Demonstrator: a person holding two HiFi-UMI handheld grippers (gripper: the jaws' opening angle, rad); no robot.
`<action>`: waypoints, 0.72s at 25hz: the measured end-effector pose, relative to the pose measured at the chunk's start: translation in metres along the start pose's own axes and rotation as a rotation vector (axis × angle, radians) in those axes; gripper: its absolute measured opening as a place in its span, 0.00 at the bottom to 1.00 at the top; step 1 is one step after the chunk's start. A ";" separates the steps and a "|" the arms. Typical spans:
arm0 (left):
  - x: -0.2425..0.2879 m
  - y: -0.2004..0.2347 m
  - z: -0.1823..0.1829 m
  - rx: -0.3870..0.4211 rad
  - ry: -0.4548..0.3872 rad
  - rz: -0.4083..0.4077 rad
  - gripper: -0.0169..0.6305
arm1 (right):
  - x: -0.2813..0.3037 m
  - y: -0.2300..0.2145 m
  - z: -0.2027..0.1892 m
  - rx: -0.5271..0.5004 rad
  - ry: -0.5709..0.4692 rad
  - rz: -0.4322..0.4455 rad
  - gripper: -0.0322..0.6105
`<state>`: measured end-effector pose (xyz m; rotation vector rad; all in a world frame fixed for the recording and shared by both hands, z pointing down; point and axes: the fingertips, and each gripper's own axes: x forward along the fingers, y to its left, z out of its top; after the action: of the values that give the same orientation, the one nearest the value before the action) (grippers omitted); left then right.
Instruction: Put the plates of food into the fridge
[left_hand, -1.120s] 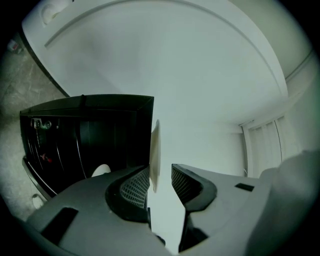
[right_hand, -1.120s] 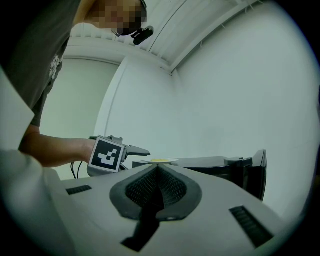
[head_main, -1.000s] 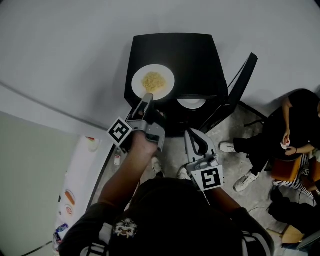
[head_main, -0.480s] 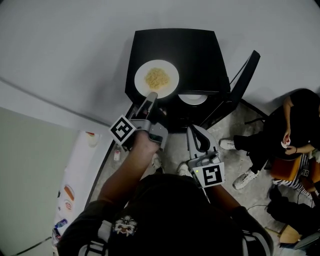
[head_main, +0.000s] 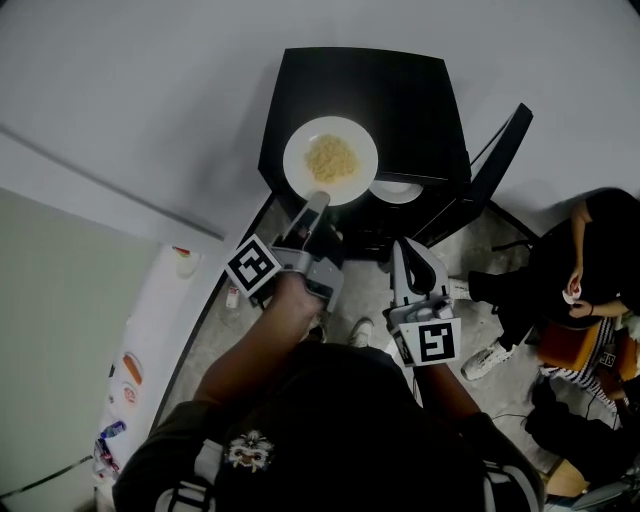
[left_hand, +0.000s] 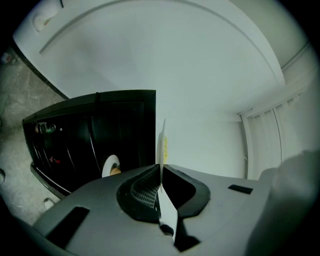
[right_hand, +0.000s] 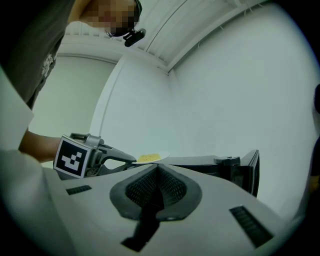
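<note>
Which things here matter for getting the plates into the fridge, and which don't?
Job: plate of food, left tongs just closing on its rim; black fridge, door open; second plate inside it.
Lying about: seated person; white panel with stickers.

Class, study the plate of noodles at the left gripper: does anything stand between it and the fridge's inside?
Nothing visible does. The left gripper has just been closing its jaws on the plate of noodles over the fridge top; the door stands open. Another plate already lies inside.
</note>
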<state>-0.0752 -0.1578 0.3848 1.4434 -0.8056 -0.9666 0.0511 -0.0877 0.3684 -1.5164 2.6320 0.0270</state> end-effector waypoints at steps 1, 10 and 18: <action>-0.002 0.000 -0.003 0.006 0.002 -0.002 0.08 | -0.002 -0.005 -0.002 -0.001 0.013 -0.010 0.09; -0.031 -0.003 -0.035 0.047 0.005 -0.014 0.08 | -0.018 -0.046 0.002 -0.035 -0.028 -0.041 0.09; -0.064 0.010 -0.053 0.034 -0.034 0.019 0.08 | -0.029 -0.041 -0.008 -0.023 -0.014 0.012 0.09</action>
<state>-0.0538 -0.0782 0.4019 1.4496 -0.8629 -0.9696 0.1008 -0.0836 0.3809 -1.5017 2.6396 0.0692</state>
